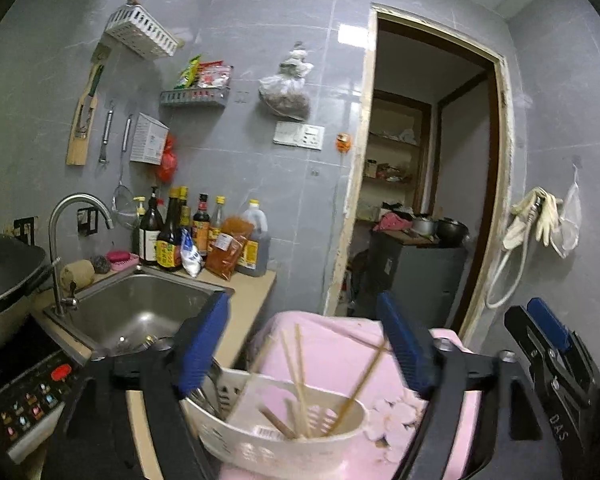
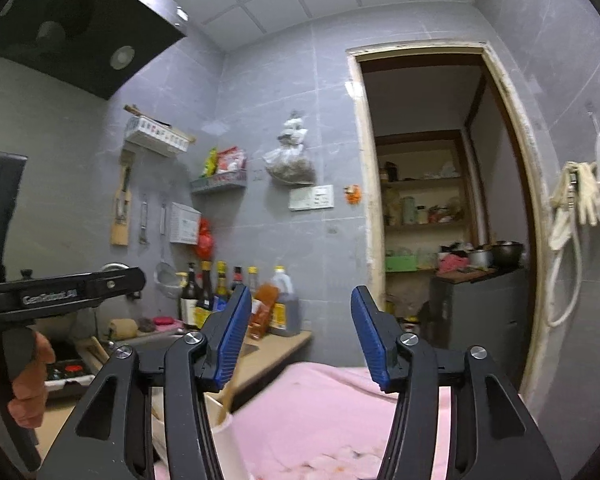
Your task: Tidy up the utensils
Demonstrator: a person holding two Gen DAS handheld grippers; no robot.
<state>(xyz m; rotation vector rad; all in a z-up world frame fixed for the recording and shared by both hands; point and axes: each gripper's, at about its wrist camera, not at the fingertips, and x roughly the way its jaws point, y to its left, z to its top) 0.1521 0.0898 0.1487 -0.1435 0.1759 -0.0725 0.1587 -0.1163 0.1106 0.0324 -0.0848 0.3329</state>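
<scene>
Cream slotted plastic, the utensil holder (image 1: pixel 276 432) sits just below and between our left hand-held gripper's (image 1: pixel 304 344) released jaws, light but tippy with loose wooden chopsticks (image 1: pixel 300 376), so we'd grip its stiff rim; our right hand-held gripper (image 2: pixel 300 336) also gapes empty.

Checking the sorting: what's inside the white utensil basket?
The white utensil basket holds wooden chopsticks leaning loosely, and metal utensils at its left end. Its bottom is hidden.

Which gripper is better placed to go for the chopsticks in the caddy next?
Left, probably. The left gripper is open with the white utensil caddy and its chopsticks right below its fingers. The right gripper, also open, sees only the caddy's edge at its left finger.
</scene>
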